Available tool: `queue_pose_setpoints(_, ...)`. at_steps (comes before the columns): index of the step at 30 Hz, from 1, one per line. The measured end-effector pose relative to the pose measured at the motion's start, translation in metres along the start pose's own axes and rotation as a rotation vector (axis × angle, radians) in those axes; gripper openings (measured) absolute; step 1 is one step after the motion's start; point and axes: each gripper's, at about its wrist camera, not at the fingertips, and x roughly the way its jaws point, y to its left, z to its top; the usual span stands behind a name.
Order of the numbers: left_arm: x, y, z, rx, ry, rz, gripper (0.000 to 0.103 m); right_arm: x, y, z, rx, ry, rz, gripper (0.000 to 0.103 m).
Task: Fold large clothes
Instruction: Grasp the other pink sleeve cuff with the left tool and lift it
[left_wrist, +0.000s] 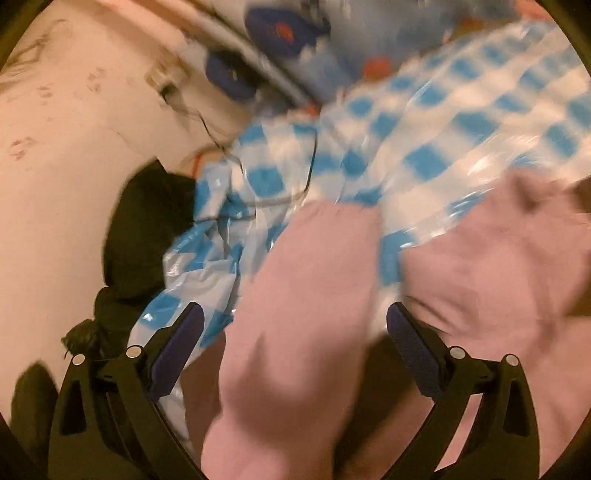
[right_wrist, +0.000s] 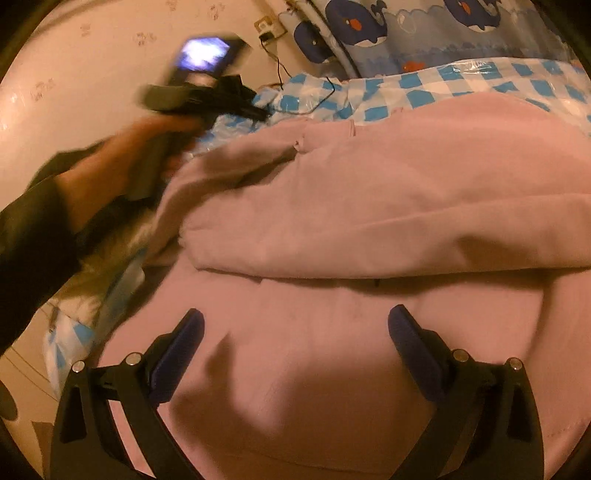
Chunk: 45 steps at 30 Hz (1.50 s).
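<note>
Warm, dim light falls on a blue-and-white checked plastic sheet (right_wrist: 424, 86) carrying a pink garment (right_wrist: 369, 206), partly folded over itself. Nearest me, my right hand-held gripper (right_wrist: 295, 328) hovers spread over pink cloth, pinching nothing. My left hand-held gripper (left_wrist: 295, 321), also spread, straddles a pink fold; motion blur suggests I could snag it. Farther off, a loose cable (right_wrist: 325, 92) and close wall (right_wrist: 110, 55) limit room leftward.

Left wrist view: motion-blurred throughout; pink garment (left_wrist: 295, 314) cut off at lower edge. Right wrist view: hand (right_wrist: 122, 162) and its device blurred, screen unreadable.
</note>
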Motion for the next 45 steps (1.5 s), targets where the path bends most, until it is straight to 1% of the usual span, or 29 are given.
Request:
queue_pose_setpoints(1, 0.021, 0.001, 0.006, -0.013, 0.046, -0.011, 0.095, 0.0, 0.0, 0.0, 0.002, -0.004, 0.003, 0.096)
queue_pose_setpoints(3, 0.044, 0.0, 0.008, -0.042, 0.089, -0.072, 0.095, 0.0, 0.001, -0.001, 0.001, -0.012, 0.002, 0.096)
queue_pose_setpoints(4, 0.05, -0.004, 0.009, -0.032, 0.088, -0.072, 0.095, 0.0, 0.002, -0.001, 0.001, -0.015, 0.002, 0.096)
queue_pose_setpoints(6, 0.058, -0.019, 0.008, 0.027, 0.078, -0.063, 0.095, -0.001, 0.002, -0.001, 0.005, -0.022, 0.006, 0.096)
queue_pose_setpoints(8, 0.07, -0.036, 0.011, 0.08, 0.093, -0.046, 0.095, -0.001, 0.002, 0.0, 0.008, -0.026, 0.006, 0.096)
queue_pose_setpoints(10, 0.081, -0.047, 0.016, 0.117, 0.109, -0.003, 0.095, -0.001, 0.002, 0.0, 0.007, -0.029, 0.007, 0.096)
queue_pose_setpoints(13, 0.096, -0.059, 0.021, 0.159, 0.143, 0.049, 0.095, -0.001, 0.001, 0.001, 0.008, -0.034, 0.009, 0.096)
queue_pose_setpoints(15, 0.106, -0.058, 0.021, 0.144, 0.184, 0.051, 0.095, -0.001, 0.001, 0.001, 0.008, -0.039, 0.01, 0.096)
queue_pose_setpoints(16, 0.11, -0.053, 0.021, 0.105, 0.208, 0.032, 0.083, -0.002, 0.001, 0.0, 0.008, -0.041, 0.012, 0.096)
queue_pose_setpoints(17, 0.115, -0.044, 0.021, 0.059, 0.238, 0.021, 0.065, -0.002, 0.0, 0.0, 0.01, -0.045, 0.015, 0.096)
queue_pose_setpoints(18, 0.117, -0.037, 0.019, 0.027, 0.262, 0.024, 0.038, -0.002, 0.0, 0.0, 0.011, -0.048, 0.017, 0.096)
queue_pose_setpoints(19, 0.117, -0.025, 0.016, -0.02, 0.276, 0.007, 0.02, -0.002, 0.0, -0.001, 0.011, -0.049, 0.018, 0.096)
queue_pose_setpoints(21, 0.108, -0.001, 0.011, -0.087, 0.281, -0.037, 0.015, -0.003, -0.002, -0.001, 0.012, -0.052, 0.022, 0.096)
queue_pose_setpoints(22, 0.102, 0.008, 0.009, -0.112, 0.275, -0.052, 0.013, -0.002, -0.001, -0.001, 0.013, -0.053, 0.022, 0.096)
queue_pose_setpoints(23, 0.088, 0.028, 0.008, -0.17, 0.251, -0.088, 0.013, -0.002, -0.002, -0.001, 0.015, -0.054, 0.023, 0.096)
queue_pose_setpoints(24, 0.077, 0.041, 0.008, -0.205, 0.232, -0.108, 0.012, -0.002, -0.002, -0.001, 0.015, -0.054, 0.025, 0.096)
queue_pose_setpoints(27, 0.025, 0.092, 0.007, -0.313, 0.135, -0.178, 0.012, -0.002, -0.003, -0.001, 0.015, -0.054, 0.026, 0.096)
queue_pose_setpoints(29, -0.009, 0.127, 0.007, -0.38, 0.073, -0.244, 0.012, -0.002, -0.003, -0.001, 0.015, -0.054, 0.026, 0.096)
queue_pose_setpoints(31, -0.044, 0.173, 0.004, -0.466, 0.007, -0.32, 0.012, -0.002, -0.003, -0.001, 0.015, -0.053, 0.025, 0.096)
queue_pose_setpoints(33, -0.078, 0.217, -0.009, -0.555, -0.055, -0.411, 0.012, -0.001, -0.003, -0.001, 0.015, -0.053, 0.025, 0.096)
queue_pose_setpoints(34, -0.095, 0.238, -0.018, -0.588, -0.089, -0.44, 0.012, -0.001, -0.003, -0.001, 0.015, -0.053, 0.025, 0.096)
queue_pose_setpoints(35, -0.105, 0.249, -0.026, -0.612, -0.105, -0.459, 0.012, -0.001, -0.003, -0.001, 0.015, -0.054, 0.025, 0.096)
queue_pose_setpoints(36, -0.121, 0.271, -0.042, -0.663, -0.142, -0.507, 0.012, -0.001, -0.003, -0.001, 0.015, -0.054, 0.025, 0.096)
queue_pose_setpoints(38, -0.146, 0.307, -0.077, -0.735, -0.222, -0.568, 0.012, -0.001, -0.003, -0.001, 0.015, -0.053, 0.025, 0.096)
queue_pose_setpoints(39, -0.152, 0.32, -0.091, -0.768, -0.243, -0.581, 0.012, -0.001, -0.003, -0.001, 0.015, -0.053, 0.025, 0.096)
queue_pose_setpoints(40, -0.154, 0.339, -0.11, -0.828, -0.251, -0.59, 0.012, -0.001, -0.004, 0.0, 0.015, -0.052, 0.025, 0.096)
queue_pose_setpoints(42, -0.138, 0.376, -0.15, -0.989, -0.225, -0.599, 0.013, -0.001, -0.003, 0.0, 0.014, -0.052, 0.024, 0.096)
queue_pose_setpoints(44, -0.112, 0.395, -0.19, -1.16, -0.168, -0.592, 0.016, -0.001, -0.004, -0.001, 0.014, -0.052, 0.025, 0.096)
queue_pose_setpoints(45, -0.089, 0.404, -0.226, -1.31, -0.113, -0.604, 0.016, -0.001, -0.003, 0.0, 0.014, -0.052, 0.025, 0.096)
